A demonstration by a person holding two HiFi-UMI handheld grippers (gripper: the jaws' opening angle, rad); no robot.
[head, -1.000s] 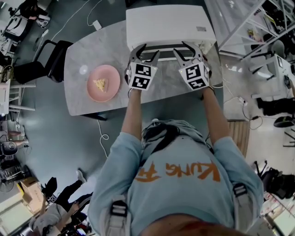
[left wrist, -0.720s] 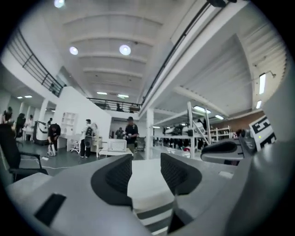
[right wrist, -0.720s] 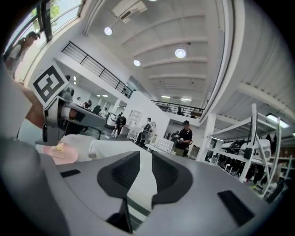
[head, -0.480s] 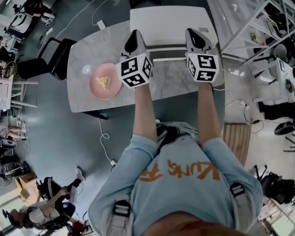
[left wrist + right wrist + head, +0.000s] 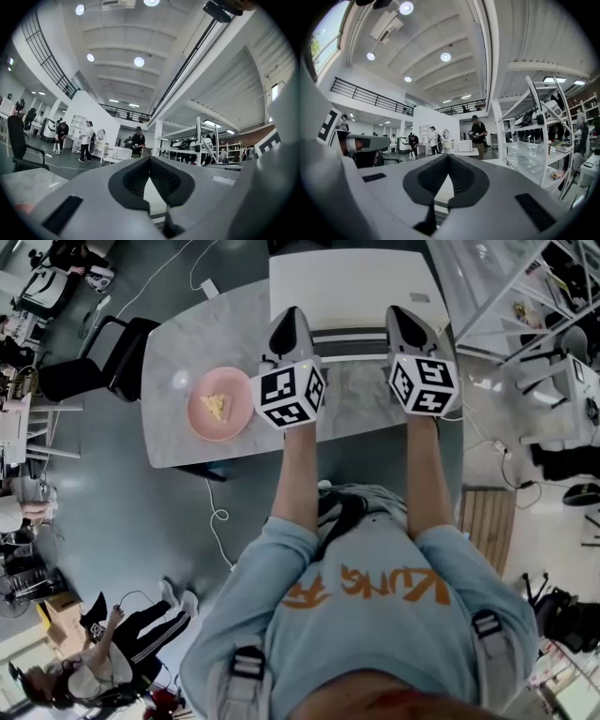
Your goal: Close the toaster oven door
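Sitting at the table's (image 5: 178, 399) far edge, the white toaster oven (image 5: 356, 287) lay with its long axis left to right, its front facing the person. Left tongs (image 5: 289, 317) and right tongs (image 5: 403, 315) were both closed and empty, their tips pointing at the oven's front, one near each end. A pink plate (image 5: 199, 423) lay to the left.

Three viewpoints
Head view looked steeply down; both gripper views tilted upward, close to the toaster oven (image 5: 352, 287).
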